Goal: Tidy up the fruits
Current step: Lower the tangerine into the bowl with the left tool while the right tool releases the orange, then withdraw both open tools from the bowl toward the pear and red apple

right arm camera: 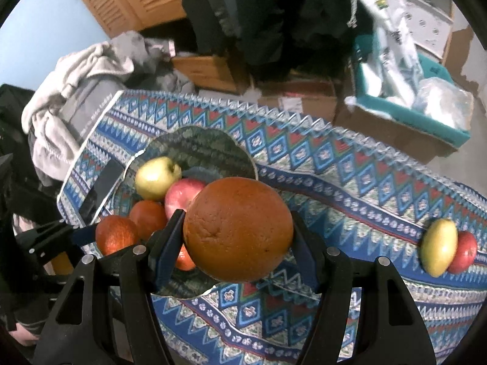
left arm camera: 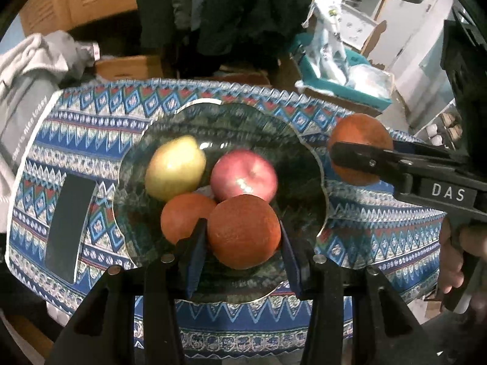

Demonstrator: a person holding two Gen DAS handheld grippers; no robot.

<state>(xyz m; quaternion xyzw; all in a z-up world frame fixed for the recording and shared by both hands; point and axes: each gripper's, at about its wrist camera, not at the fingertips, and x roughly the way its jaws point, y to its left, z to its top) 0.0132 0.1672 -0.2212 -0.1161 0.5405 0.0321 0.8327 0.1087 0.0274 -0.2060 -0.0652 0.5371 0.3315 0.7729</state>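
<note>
Evidently both grippers carry fruit toward the same dish. The left gripper (left arm camera: 243, 237) is closed on an orange (left arm camera: 243, 231), its pads pressing both sides, holding it over the near part of the dark green plate (left arm camera: 231, 115), just beside another orange (left arm camera: 182, 216), a red apple (left arm camera: 243, 176) and a yellow-green apple (left arm camera: 175, 167) already gathered there. The right gripper (right arm camera: 237, 237) is clamped about a larger orange (right arm camera: 239, 228) at the plate's right rim, seemingly awaiting its turn. Far right on the patterned tablecloth (right arm camera: 334, 182), a yellow apple (right arm camera: 438, 246) and a red one (right arm camera: 464, 252) lie touching, not yet collected. White letters "DAS" (left arm camera: 449, 193) show on the right gripper's body; writing on the grey cloth (left arm camera: 27, 127) at left is too blurred to read
</note>
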